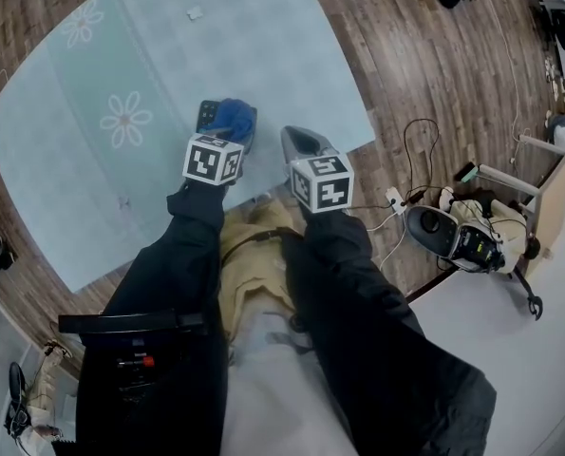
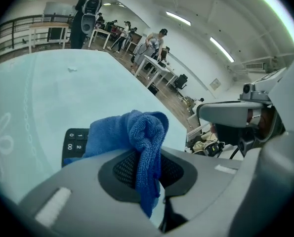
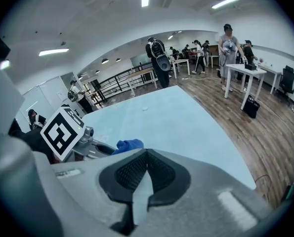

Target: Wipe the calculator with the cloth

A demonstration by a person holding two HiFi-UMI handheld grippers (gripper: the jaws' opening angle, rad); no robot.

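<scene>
My left gripper (image 2: 147, 174) is clamped on the cloth (image 2: 137, 132), a blue terry rag with a nubbly weave. One fold is pinched between the dark ribbed pads, with a tail hanging below them and a soft bunched knot bulging out ahead. Just beyond those pads and partly under the rag lies the calculator (image 2: 76, 143), flat, black and rectangular. Only the left gripper view shows its rounded keys with white digits. It rests on a pale blue mat (image 2: 63, 83), smooth and printed with white daisies. My right gripper (image 3: 146, 172) is closed on nothing: its grey shells meet at the tips, and only a thin sliver of mat shows between the pads lower down. From that side the rag is a small blue lump to the left of my fingers, next to the left gripper's black-and-white marker cube (image 3: 63, 130), and the calculator cannot be seen at all. The head view alone shows both grippers side by side, close together. There the rag covers most of the calculator, leaving a dark corner bare, and the mat lies on a brown plank floor (image 1: 434, 84).
</scene>
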